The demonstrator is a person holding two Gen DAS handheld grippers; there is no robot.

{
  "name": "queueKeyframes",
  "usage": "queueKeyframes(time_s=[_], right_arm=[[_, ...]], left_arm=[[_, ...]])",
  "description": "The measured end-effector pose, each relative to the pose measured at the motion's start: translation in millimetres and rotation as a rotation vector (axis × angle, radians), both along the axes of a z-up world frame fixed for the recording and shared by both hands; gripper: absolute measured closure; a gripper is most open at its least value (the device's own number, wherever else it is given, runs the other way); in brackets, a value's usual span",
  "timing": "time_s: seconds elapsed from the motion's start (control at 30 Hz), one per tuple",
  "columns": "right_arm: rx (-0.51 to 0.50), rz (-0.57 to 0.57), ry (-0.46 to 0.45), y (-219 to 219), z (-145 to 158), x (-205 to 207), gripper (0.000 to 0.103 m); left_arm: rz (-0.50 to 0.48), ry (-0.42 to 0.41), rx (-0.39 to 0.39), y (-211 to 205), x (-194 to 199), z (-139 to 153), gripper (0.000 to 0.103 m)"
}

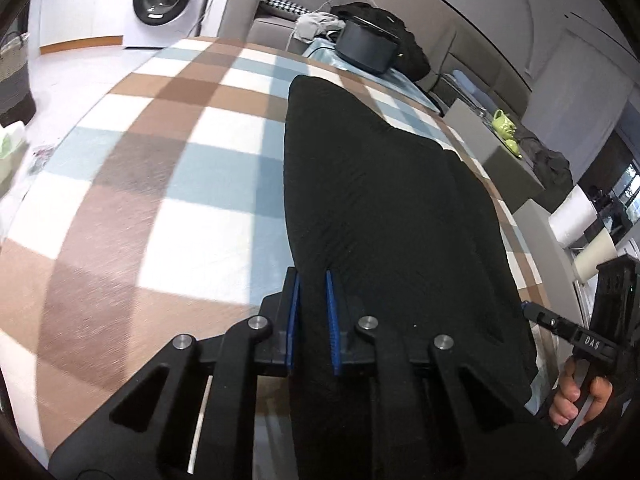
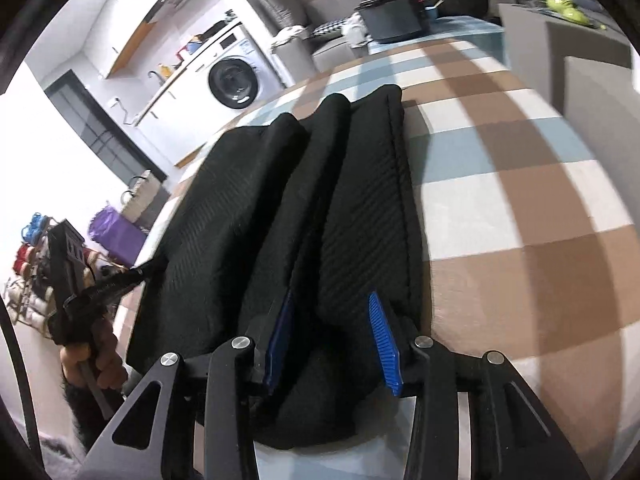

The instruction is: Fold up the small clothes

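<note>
Blue-padded left tongs [image 1: 314, 300]: narrow, pinched on near edge of black garment [image 1: 384, 208], cloth drawn up between the pads. Right tongs [image 2: 334, 320]: partly apart, straddling a raised ridge of the same garment; pads not seen pressing, so nothing judged held on that side.

Black garment: ribbed knit, lying lengthwise ahead of both tongs on checked cloth [image 1: 160, 184] over the worktop; already gathered into long parallel folds in the right wrist view, far end tapering away from the tongs.

Step in hand, as judged: lengthwise fold laid, near end being taken up for a crosswise fold. Next move calls for a firm grip by right tongs level with the left, then both ends carried forward together over the far end, kept even so the ridges do not slip apart.

Round about:
- Dark pot [image 1: 366, 50], beyond far end of garment, well ahead of the tongs.
- Heap of dark cloth [image 1: 400, 36], behind the pot.
- Washing machine [image 1: 168, 0], far ahead and to the left, off the worktop.
- Green object [image 1: 504, 122], to the right on a grey surface; kind not clear.
- Hand [image 1: 580, 392] on handle of right tongs, far right.

In the way: nothing on the checked cloth between tongs and far end of garment; pot near enough to matter only if the fold overshoots.
</note>
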State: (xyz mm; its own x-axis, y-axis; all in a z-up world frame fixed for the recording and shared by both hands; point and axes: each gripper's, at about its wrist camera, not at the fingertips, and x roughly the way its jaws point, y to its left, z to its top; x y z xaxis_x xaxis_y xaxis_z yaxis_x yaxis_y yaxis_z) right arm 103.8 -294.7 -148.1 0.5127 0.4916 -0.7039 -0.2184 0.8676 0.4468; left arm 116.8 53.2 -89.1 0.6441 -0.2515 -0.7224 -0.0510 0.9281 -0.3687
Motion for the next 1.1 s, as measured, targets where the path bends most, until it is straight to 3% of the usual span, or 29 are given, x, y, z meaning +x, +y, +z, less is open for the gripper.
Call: queueKeyframes(time_s=[0.13, 0.2, 0.27, 0.3, 0.37, 0.5, 0.57, 0.67, 0.77, 0.9, 0.97, 1.1], right_arm=[[0.063, 0.038, 0.006, 14.3, -2.3, 15.9, 0.063], [0.072, 0.056, 0.001, 20.8, -1.2, 22.6, 0.063], [0.097, 0.081, -0.007, 26.0, -0.4, 28.5, 0.063], [0.106, 0.082, -0.002, 27.1, -1.3, 33.4, 0.063], [0.116, 0.070, 0.008, 28.4, -4.6, 45.2, 0.067], [0.142, 0.037, 0.058, 27.5, -13.3, 64.1, 0.091], [0.149, 0.029, 0.063, 28.0, -12.6, 70.3, 0.097], [0.142, 0.043, -0.037, 28.9, 9.5, 63.4, 0.099], [0.065, 0.016, -0.153, 23.2, 38.4, 45.5, 0.099], [-0.036, -0.074, -0.089, 4.9, 22.1, 51.6, 0.099], [-0.010, -0.116, -0.027, -4.6, 5.2, 57.8, 0.099], [-0.007, -0.104, -0.047, -2.3, 6.0, 53.0, 0.099]], left_arm=[[-0.012, 0.000, 0.018, 6.0, -4.7, 2.7, 0.088], [-0.014, -0.002, 0.054, 7.4, -7.4, 5.9, 0.078], [-0.015, -0.017, 0.064, 7.5, -10.1, 9.6, 0.056], [-0.013, -0.027, 0.060, 8.2, -11.5, 11.2, 0.054], [-0.013, -0.039, 0.054, 9.4, -12.6, 13.2, 0.053], [-0.008, -0.033, 0.056, 10.6, -11.2, 13.5, 0.052], [0.001, -0.026, 0.050, 11.7, -9.7, 13.2, 0.052], [0.004, -0.036, 0.044, 13.0, -11.0, 16.8, 0.052], [0.000, -0.034, 0.048, 13.1, -12.6, 18.6, 0.052], [-0.005, -0.020, 0.051, 11.8, -10.0, 15.7, 0.052], [-0.006, -0.016, 0.052, 9.5, -9.8, 15.3, 0.052], [-0.012, -0.019, 0.056, 5.6, -10.2, 15.8, 0.052]])
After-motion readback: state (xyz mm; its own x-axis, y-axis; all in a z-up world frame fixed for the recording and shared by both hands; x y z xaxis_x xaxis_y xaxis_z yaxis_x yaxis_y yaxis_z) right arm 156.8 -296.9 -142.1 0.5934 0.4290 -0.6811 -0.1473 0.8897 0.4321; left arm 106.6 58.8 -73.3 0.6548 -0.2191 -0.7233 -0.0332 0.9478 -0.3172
